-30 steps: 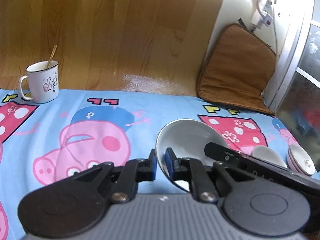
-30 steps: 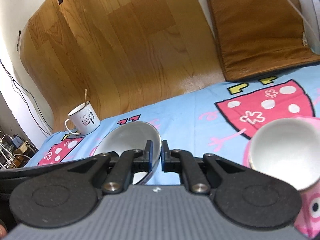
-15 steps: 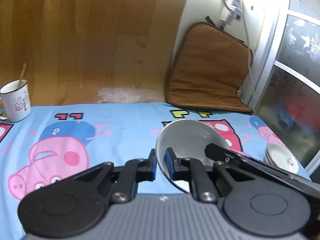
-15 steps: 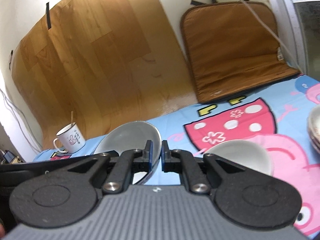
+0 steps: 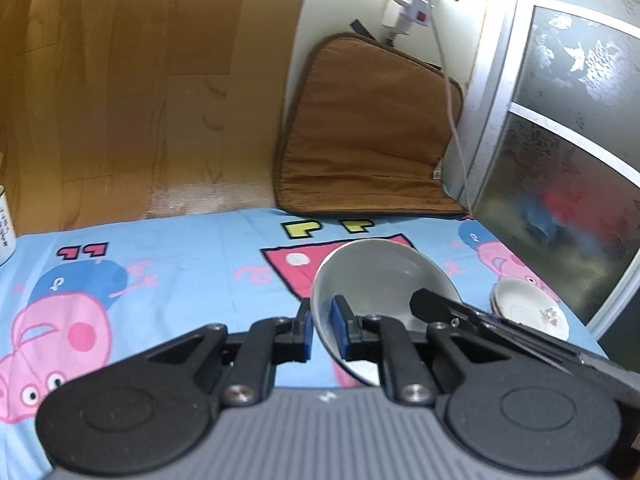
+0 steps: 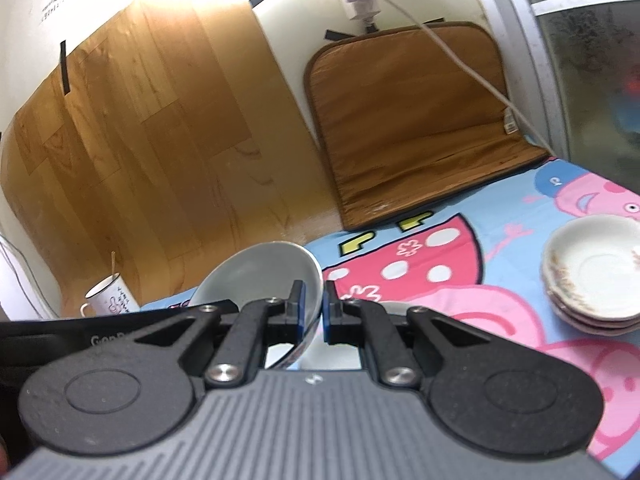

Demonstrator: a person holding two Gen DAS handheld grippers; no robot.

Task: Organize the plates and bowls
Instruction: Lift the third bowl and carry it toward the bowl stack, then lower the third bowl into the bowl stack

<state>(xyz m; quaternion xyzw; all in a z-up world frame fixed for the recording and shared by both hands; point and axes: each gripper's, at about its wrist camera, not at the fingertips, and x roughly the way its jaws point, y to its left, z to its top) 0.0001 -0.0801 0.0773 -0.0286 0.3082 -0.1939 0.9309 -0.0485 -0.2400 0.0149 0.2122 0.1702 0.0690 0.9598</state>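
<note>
Both grippers, left [image 5: 320, 330] and right [image 6: 312, 310], clamped the bowl's [image 5: 380, 276] opposite rims between nearly shut fingers, probably steadying it toward the saucer stack [image 6: 596, 276] beyond.

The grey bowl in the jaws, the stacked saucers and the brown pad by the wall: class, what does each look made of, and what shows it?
Grey bowl: probably glazed ceramic, going by its smooth, glossy inside.
Stacked white saucers: likely glazed porcelain, with a shiny white face and small printed flowers.
Brown pad: fabric, seemingly padded, with a matte face, stitched seams and a bound edge.
</note>
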